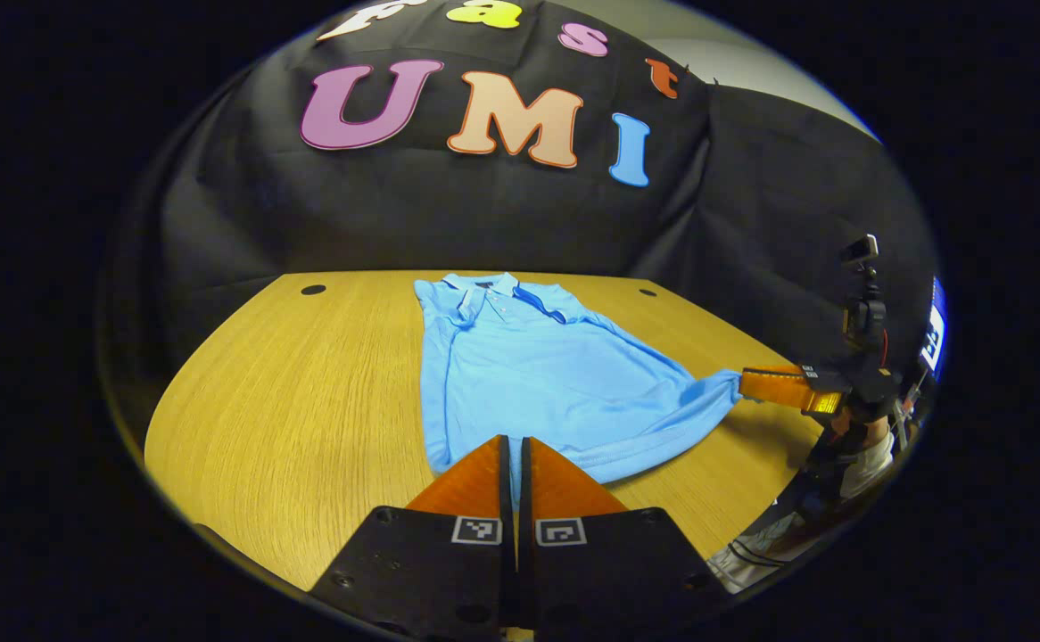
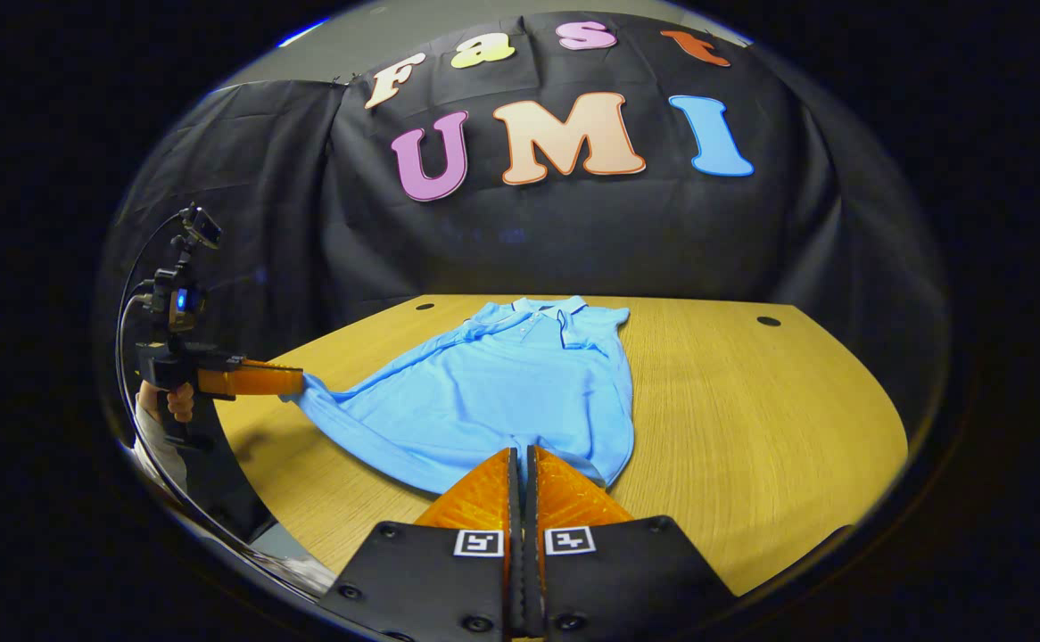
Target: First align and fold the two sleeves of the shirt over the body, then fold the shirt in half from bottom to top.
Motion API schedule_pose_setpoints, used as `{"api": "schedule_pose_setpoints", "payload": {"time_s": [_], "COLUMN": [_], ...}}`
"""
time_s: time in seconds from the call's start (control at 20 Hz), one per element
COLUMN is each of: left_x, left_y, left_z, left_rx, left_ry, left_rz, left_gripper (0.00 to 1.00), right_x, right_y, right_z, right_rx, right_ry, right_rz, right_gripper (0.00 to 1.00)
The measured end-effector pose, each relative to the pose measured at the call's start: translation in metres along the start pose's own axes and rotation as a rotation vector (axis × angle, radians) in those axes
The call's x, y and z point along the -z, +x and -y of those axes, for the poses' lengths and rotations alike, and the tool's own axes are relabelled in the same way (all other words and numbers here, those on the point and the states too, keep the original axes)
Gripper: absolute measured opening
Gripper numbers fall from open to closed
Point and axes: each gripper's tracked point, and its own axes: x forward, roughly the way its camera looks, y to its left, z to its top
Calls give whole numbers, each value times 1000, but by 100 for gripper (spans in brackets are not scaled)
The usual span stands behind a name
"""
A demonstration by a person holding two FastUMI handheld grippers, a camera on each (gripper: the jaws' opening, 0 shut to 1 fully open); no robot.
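Observation:
A light blue polo shirt [image 1: 529, 374] lies on the wooden table [image 1: 306, 401], collar at the far side and both sleeves folded in over the body. My left gripper [image 1: 514, 440] is shut on one bottom hem corner, which is raised a little off the table. In the right gripper view the shirt [image 2: 502, 392] spreads out ahead, and my right gripper [image 2: 522, 451] is shut on the other hem corner. Each gripper also appears from the side in the other's view: the right gripper [image 1: 741, 384] and the left gripper [image 2: 301, 382] both pinch the stretched hem.
The table [image 2: 752, 419] has small round cable holes [image 1: 313, 290] [image 2: 768, 321] near its far edge. Black cloth closes the booth behind it. A person's hand [image 2: 177, 401] holds the left gripper's handle, and a pale sleeve [image 1: 868, 456] shows by the right one.

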Motion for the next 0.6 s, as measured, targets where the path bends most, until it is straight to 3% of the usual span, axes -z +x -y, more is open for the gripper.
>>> {"api": "schedule_pose_setpoints", "payload": {"time_s": [0.25,0.6], "left_x": [-42,-93], "left_y": [35,91], "left_z": [-19,-51], "left_rx": [18,8], "left_ry": [-64,-99], "left_rz": [51,77], "left_gripper": [0,0], "right_x": [-44,-81], "right_y": [36,99], "right_z": [16,49], "right_rx": [41,99], "right_ry": [-13,-21], "right_rz": [49,14], "right_gripper": [3,3]}}
